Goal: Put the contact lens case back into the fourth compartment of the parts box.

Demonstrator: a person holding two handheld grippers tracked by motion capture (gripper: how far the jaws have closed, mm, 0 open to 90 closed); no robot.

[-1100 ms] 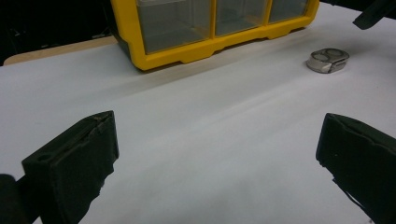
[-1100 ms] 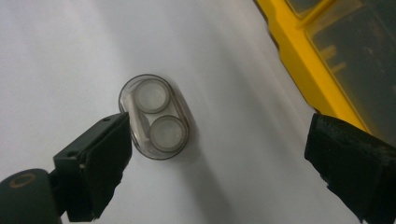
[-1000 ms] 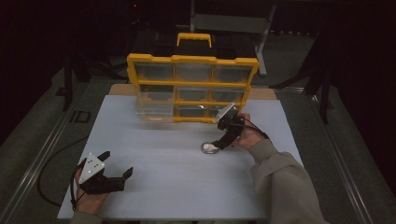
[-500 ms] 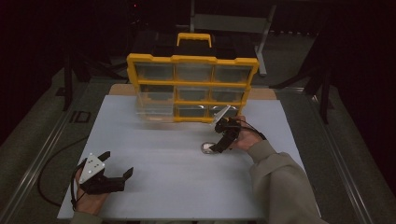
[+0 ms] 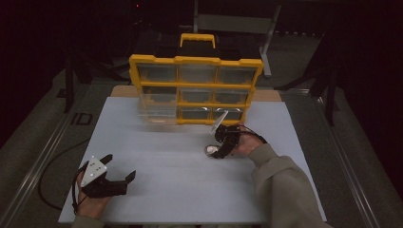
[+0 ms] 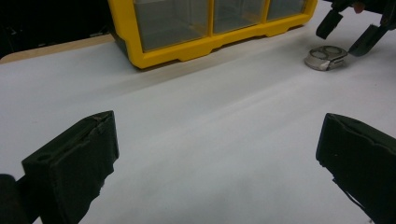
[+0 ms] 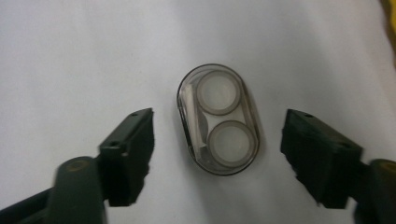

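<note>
The small clear oval case (image 7: 217, 119) lies on the white table (image 5: 166, 156) between the wide-apart jaws of the right gripper (image 7: 217, 158), untouched.

Dim, grainy lighting; dark surroundings beyond the pale bench (image 5: 180, 156); soft shadows under the right claw (image 7: 217, 140); near jaws blurred

Bright yellow frame on the drawer organizer (image 5: 196, 90), clear see-through drawers, black top with a yellow handle (image 5: 196, 40). Plain white bench (image 5: 166, 161), no pattern, thin tan strip along the far edge. Smoky grey translucent little case (image 7: 217, 119) with two pale whitish round discs inside. Matte black fingers (image 7: 128, 144) on both grippers, light grey plate on the left gripper (image 5: 119, 176). Beige-olive sleeve (image 5: 285, 185). Dark, nearly black surroundings.
</note>
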